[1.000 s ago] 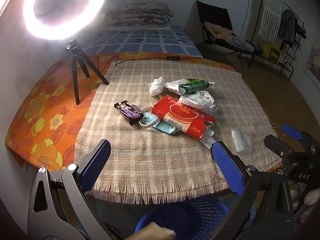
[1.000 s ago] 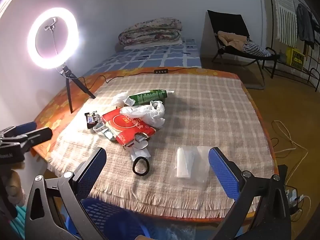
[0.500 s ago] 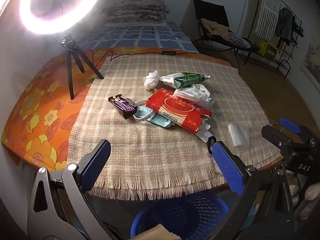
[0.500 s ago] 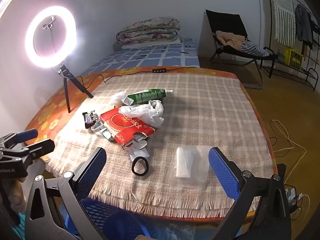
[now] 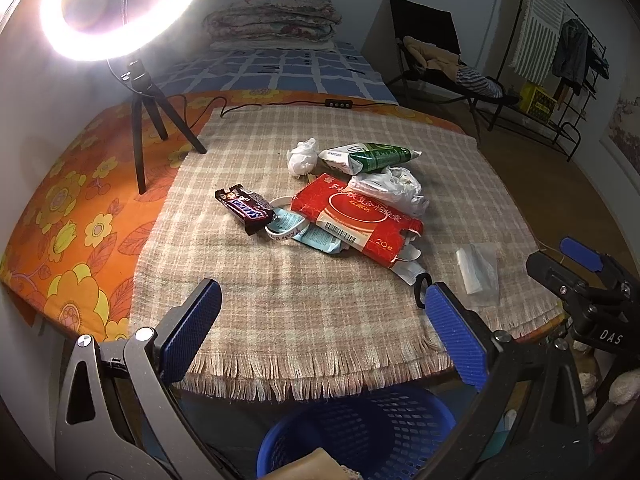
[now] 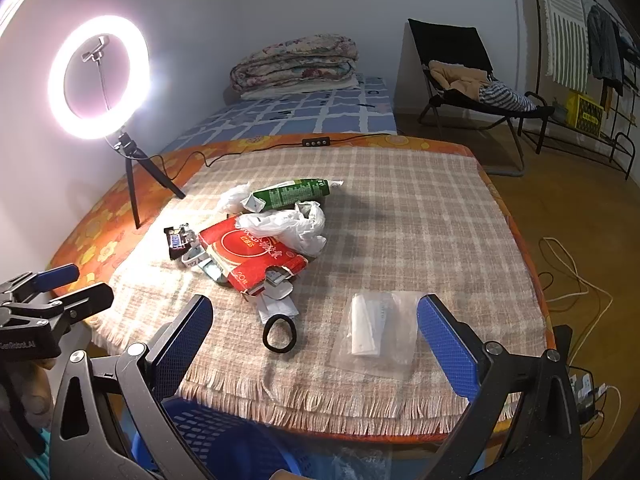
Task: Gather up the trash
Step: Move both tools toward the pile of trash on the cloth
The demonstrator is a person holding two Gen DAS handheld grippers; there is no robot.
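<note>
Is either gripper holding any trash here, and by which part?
Nothing held: left gripper and right gripper are both open and empty, above the table's near edge.

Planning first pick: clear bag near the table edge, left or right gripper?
Right, likely. The clear bag lies directly ahead of the open right gripper. From the open left gripper the bag sits off to its right, past its right finger.

This is a bedroom in a home. A bed [image 6: 320,112] with folded quilts [image 6: 296,62] stands behind the tabletop [image 6: 400,208]. A folding chair [image 6: 460,72] and a clothes rack [image 6: 580,40] line the wall.
</note>
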